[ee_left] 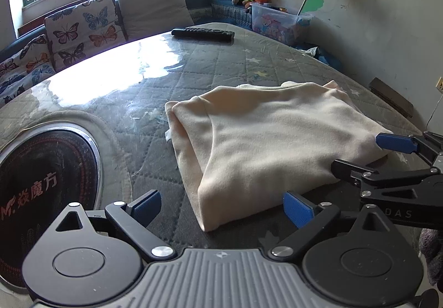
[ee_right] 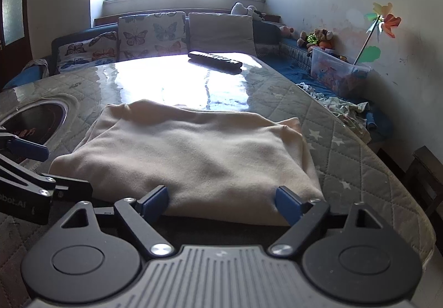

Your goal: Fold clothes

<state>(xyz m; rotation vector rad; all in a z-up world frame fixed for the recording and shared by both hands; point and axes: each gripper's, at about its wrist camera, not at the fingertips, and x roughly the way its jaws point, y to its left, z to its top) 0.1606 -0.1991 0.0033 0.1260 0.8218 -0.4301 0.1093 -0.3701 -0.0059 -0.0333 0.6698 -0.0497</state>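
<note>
The cream garment (ee_right: 191, 158) lay folded into a thick, roughly square bundle on the quilted tabletop (ee_right: 340, 147), directly in front of both tools. The right tool (ee_right: 221, 201) stood at the near edge of the bundle with its two blue pads wide apart, one pad at each side of the near hem; the pads seemed to touch the cloth or to be just beside it, but they did not clamp it. The left tool (ee_left: 221, 207) was also spread open, and the near left corner of the garment (ee_left: 265, 147) lay between its pads and a little ahead of them, not gripped. In the left wrist view the right tool (ee_left: 368, 155) came in from the right side, with its pads at the right edge of the bundle. To the left of the left tool, a round black cooktop (ee_left: 41, 189) was set into the tabletop. Far ahead of both tools, beyond the garment, a black remote control (ee_right: 214, 59) lay on the glossy part of the surface.
</note>
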